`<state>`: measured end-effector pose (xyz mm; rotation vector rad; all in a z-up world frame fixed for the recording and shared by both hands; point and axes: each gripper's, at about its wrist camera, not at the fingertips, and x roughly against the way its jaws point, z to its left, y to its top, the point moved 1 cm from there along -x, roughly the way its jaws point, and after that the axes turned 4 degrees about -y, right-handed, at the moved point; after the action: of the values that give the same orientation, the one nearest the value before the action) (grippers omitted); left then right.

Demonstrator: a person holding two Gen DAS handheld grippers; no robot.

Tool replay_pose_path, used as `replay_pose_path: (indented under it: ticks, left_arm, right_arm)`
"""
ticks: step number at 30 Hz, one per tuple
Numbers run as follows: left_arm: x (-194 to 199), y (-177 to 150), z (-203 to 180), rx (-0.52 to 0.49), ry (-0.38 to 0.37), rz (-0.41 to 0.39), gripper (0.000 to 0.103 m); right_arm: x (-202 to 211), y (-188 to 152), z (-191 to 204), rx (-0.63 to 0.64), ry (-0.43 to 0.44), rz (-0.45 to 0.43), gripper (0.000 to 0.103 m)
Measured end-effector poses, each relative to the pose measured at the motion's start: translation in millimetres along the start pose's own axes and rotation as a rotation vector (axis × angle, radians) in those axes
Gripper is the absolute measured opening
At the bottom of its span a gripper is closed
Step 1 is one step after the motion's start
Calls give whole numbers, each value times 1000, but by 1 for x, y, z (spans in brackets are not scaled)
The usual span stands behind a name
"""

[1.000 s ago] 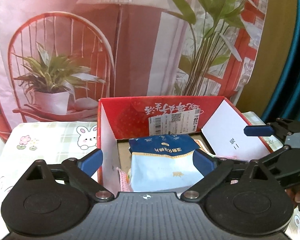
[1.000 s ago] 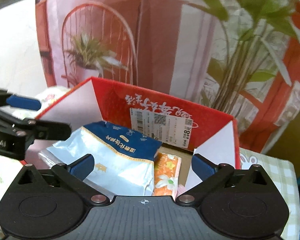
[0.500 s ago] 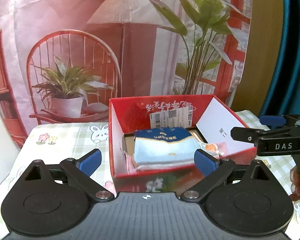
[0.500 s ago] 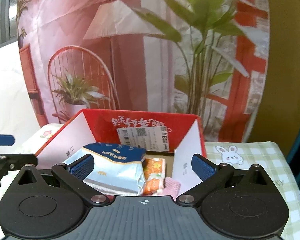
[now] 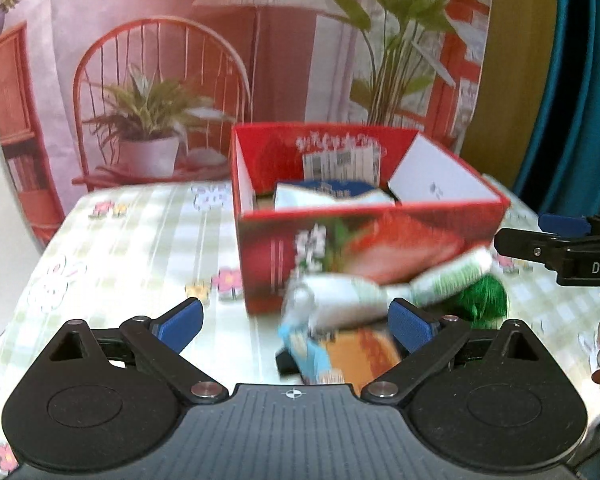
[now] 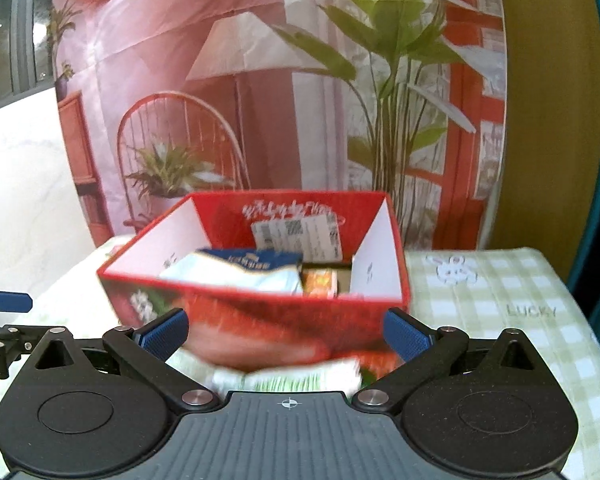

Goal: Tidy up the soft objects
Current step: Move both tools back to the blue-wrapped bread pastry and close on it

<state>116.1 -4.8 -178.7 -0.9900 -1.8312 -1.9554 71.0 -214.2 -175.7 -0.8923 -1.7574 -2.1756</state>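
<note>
Both grippers spread, empty: left gripper [image 5: 292, 320], right gripper [image 6: 286, 336]; soft packets [image 5: 340, 304] just ahead, beside red box [image 5: 364, 216].

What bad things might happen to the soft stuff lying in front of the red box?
1. The soft packs lie piled in front of the red box. Tongs closing there might pinch two at once, or only a loose wrapper edge that slips.
2. The green ball sits beside the pile and could roll away if nudged.
3. The blue-and-white pack already fills much of the box, so later items may stick up or spill over the rim.
</note>
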Motion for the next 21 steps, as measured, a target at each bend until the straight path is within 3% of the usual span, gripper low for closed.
replay_pose_path:
  ticks: [10, 17, 21]
  left_arm:
    - [-3, -40, -1, 58, -67, 58, 98]
    - [-23, -40, 15, 168, -133, 78, 80]
    - [-46, -38, 24, 226, -146, 124, 68]
  right_arm:
    - [13, -53, 9, -7, 25, 76, 103]
    - [8, -72, 26, 58, 89, 117, 101]
    - [-6, -79, 42, 123, 117, 162, 88]
